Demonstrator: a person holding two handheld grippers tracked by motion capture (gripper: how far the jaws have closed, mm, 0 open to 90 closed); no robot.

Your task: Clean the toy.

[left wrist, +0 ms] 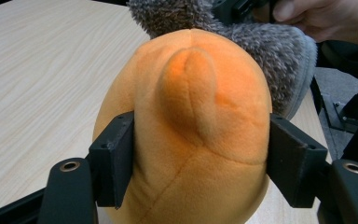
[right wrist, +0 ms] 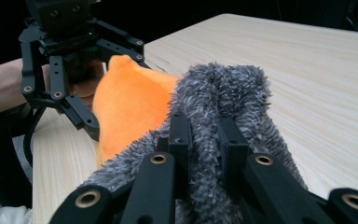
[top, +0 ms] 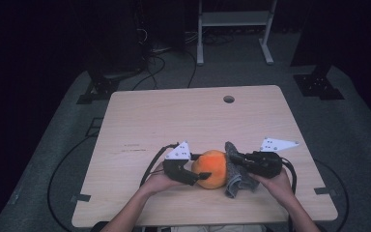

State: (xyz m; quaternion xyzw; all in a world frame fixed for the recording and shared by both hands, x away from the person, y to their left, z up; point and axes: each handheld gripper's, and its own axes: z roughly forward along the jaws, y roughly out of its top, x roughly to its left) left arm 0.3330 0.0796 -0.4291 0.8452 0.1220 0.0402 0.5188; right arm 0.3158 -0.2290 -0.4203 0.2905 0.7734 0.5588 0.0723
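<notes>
Orange plush toy (top: 211,168) is placed on the desk (top: 174,116) near its front edge, between the two tools, and a grey fuzzy cloth (top: 235,174) is pressed against its right side. The step in hand seems to be the wrapping or wiping of the toy with the cloth. The toy is flanked by the left tool (left wrist: 199,161), whose black jaws are seen against both sides of the soft body; the plush is touched and perhaps lightly squeezed, but a firm grip cannot be confirmed. The right tool (right wrist: 204,140) is clamped together on a fold of the cloth. For the next move, the cloth probably has to be pulled further over the toy while the toy is kept steady. The toy is rounded and egg-shaped, with stitched seams and a small raised bump on top. The cloth looks thick and shaggy
</notes>
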